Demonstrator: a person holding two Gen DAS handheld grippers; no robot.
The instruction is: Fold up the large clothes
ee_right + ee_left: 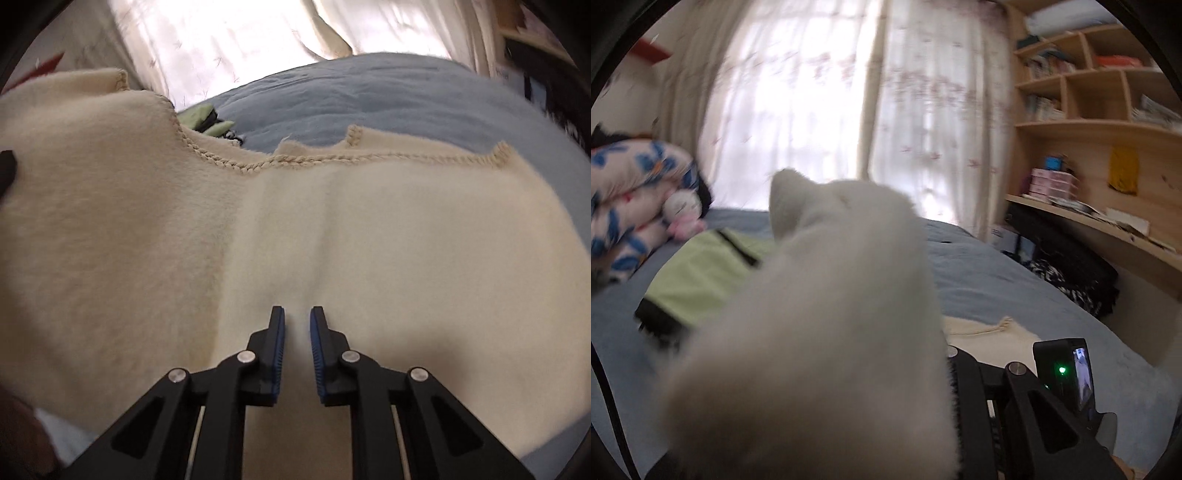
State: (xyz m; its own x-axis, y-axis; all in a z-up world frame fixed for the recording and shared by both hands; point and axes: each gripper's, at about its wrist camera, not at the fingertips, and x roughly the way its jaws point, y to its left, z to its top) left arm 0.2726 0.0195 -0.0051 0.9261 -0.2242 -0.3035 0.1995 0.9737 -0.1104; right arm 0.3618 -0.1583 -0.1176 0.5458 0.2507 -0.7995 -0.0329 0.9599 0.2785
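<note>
A cream fleece garment (pixel 831 295) with stitched edging hangs lifted right in front of the left wrist camera and fills the middle of that view. My left gripper (pixel 923 365) is shut on it. Only one black finger (pixel 967 391) shows, and the cloth hides the other. In the right wrist view the same garment (pixel 406 240) lies spread over the bed, raised at the left. My right gripper (pixel 297 321) points down at it, pads nearly together, pinching a ridge of the fleece.
The blue bed cover (pixel 997 273) (pixel 369 96) lies under everything. A folded green garment (pixel 698 280) (pixel 203 114) lies further back. A floral quilt pile (pixel 628 192) and soft toy (pixel 683 214) sit at left. A desk with shelves (pixel 1108 229) stands right, curtains behind.
</note>
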